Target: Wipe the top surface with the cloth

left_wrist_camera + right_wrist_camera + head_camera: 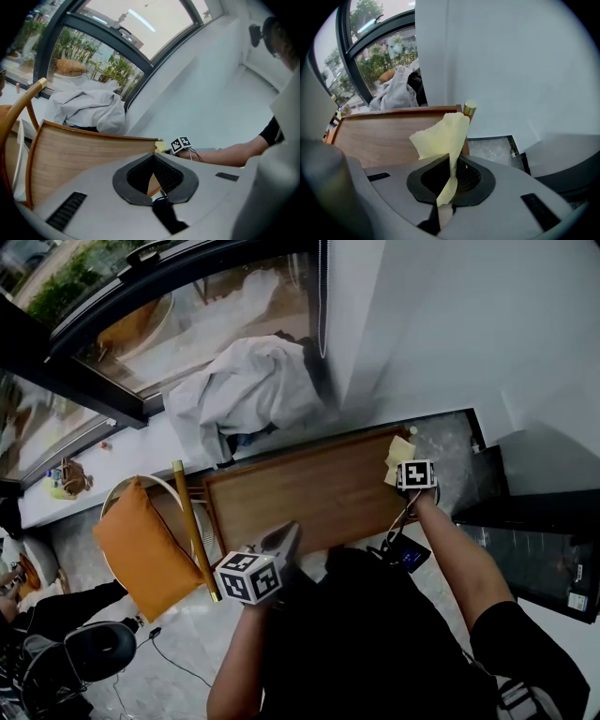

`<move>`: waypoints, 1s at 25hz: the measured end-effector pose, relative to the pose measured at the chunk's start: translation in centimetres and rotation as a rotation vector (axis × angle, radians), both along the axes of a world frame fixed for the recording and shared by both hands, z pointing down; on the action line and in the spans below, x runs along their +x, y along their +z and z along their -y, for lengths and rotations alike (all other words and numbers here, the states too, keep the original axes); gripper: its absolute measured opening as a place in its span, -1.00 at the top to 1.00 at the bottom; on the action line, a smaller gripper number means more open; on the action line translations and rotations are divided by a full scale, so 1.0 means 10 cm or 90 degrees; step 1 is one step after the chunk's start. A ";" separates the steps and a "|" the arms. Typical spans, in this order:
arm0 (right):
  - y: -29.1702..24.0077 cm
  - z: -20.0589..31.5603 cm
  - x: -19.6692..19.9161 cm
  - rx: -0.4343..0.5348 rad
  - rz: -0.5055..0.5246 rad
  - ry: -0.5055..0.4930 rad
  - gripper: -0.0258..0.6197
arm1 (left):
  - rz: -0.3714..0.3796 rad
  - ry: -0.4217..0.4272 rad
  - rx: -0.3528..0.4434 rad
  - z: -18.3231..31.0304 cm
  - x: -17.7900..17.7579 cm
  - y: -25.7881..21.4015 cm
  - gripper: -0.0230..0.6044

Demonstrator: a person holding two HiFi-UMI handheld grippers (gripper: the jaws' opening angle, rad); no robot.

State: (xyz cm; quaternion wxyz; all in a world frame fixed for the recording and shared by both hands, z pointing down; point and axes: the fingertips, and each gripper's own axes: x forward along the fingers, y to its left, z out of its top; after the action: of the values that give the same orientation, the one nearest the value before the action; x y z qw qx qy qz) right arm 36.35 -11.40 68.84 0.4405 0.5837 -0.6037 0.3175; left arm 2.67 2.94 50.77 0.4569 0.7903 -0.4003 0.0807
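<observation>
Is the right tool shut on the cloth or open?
Shut: the right tool pinches the yellow cloth between closed jaws, loose end standing above.

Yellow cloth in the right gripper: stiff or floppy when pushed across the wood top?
Probably floppy: the cloth creases and curls where the right gripper pinches it. Likely very light, as one pinched edge carries the whole flap. It may bunch rather than slide flat on the wooden top.

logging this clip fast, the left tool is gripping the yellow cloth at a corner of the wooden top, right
Not quite. It is the right tool that is gripping the yellow cloth at a corner of the wooden top. The right gripper view shows the cloth pinched between its jaws; the left tool holds nothing.
</observation>
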 end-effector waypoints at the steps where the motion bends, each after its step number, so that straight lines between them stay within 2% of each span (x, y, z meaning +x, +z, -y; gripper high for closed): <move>1: -0.04 0.00 -0.01 0.005 -0.002 -0.001 0.82 | -0.002 -0.002 0.002 0.00 -0.03 0.00 0.90; 3: -0.13 0.01 -0.13 0.020 0.020 -0.011 0.82 | -0.006 -0.008 0.004 0.01 -0.11 -0.01 0.90; 5: -0.23 0.03 -0.46 0.033 0.097 -0.045 0.82 | -0.011 -0.015 0.008 0.02 -0.19 -0.02 0.90; 9: -0.59 0.02 -1.50 0.057 0.309 -0.148 0.82 | -0.013 -0.025 0.018 0.01 -0.41 -0.08 0.90; 11: -0.81 -0.02 -2.03 0.069 0.373 -0.193 0.82 | -0.013 -0.030 0.025 -0.01 -0.56 -0.13 0.90; 16: -1.17 -0.27 -3.35 0.054 0.483 -0.306 0.82 | -0.001 -0.052 0.037 -0.09 -1.12 -0.24 0.90; 19: -1.14 -0.54 -4.05 0.013 0.499 -0.367 0.82 | 0.007 -0.071 0.039 -0.16 -1.49 -0.26 0.90; 21: -1.09 -0.69 -4.43 -0.012 0.513 -0.386 0.82 | 0.008 -0.089 0.042 -0.21 -1.72 -0.28 0.90; 25: -0.94 -0.97 -5.00 -0.062 0.556 -0.384 0.82 | 0.005 -0.114 0.037 -0.33 -2.08 -0.28 0.90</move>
State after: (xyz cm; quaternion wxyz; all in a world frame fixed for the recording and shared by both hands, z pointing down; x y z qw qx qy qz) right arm -13.63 -1.68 59.39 0.2465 0.1764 -0.8565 0.4177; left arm -18.17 6.21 47.99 0.4376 0.7637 -0.4736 0.0311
